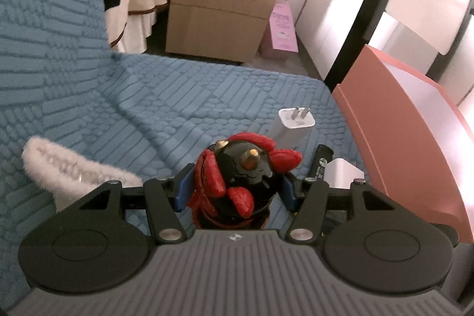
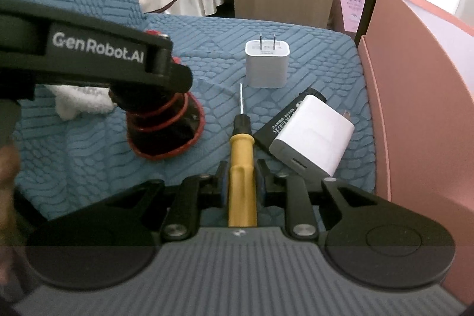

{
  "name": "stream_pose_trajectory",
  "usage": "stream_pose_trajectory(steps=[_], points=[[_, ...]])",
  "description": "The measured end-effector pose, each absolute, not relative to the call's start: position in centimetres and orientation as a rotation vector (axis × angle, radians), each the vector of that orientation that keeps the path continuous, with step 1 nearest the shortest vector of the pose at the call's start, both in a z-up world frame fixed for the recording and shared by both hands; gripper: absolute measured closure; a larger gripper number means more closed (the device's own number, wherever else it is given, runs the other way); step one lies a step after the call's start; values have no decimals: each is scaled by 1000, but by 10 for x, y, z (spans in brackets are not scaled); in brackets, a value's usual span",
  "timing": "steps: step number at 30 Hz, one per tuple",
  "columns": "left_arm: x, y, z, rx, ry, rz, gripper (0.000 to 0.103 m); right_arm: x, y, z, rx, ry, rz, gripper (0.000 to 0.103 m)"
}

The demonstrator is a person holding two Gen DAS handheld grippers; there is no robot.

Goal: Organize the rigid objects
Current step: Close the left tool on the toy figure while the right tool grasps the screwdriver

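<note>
My left gripper is shut on a black and red figurine that stands on the blue textured cover; its red-rimmed base shows in the right wrist view under the left gripper. My right gripper is shut on a yellow-handled screwdriver, tip pointing away. A white plug charger stands ahead, also in the left wrist view. A second white charger lies on a black lighter-like bar.
A pink open box stands at the right edge, also in the left wrist view. A white fluffy cloth lies at the left. A wooden drawer cabinet and a striped cloth stand beyond the cover.
</note>
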State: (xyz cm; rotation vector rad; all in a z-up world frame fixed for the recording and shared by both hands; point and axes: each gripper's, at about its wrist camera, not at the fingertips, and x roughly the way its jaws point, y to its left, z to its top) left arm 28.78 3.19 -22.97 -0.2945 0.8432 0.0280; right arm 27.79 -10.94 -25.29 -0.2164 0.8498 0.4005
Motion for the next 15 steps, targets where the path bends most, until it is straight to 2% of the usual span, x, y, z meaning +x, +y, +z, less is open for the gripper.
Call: stream_pose_trajectory(steps=[9,15], points=[[276,26,-217,-287,832,43,39,276,-130,-250,14,923,349,81],[270,27,-211,-296,852,48,39,266,-129,-243,-10,907,367,81]])
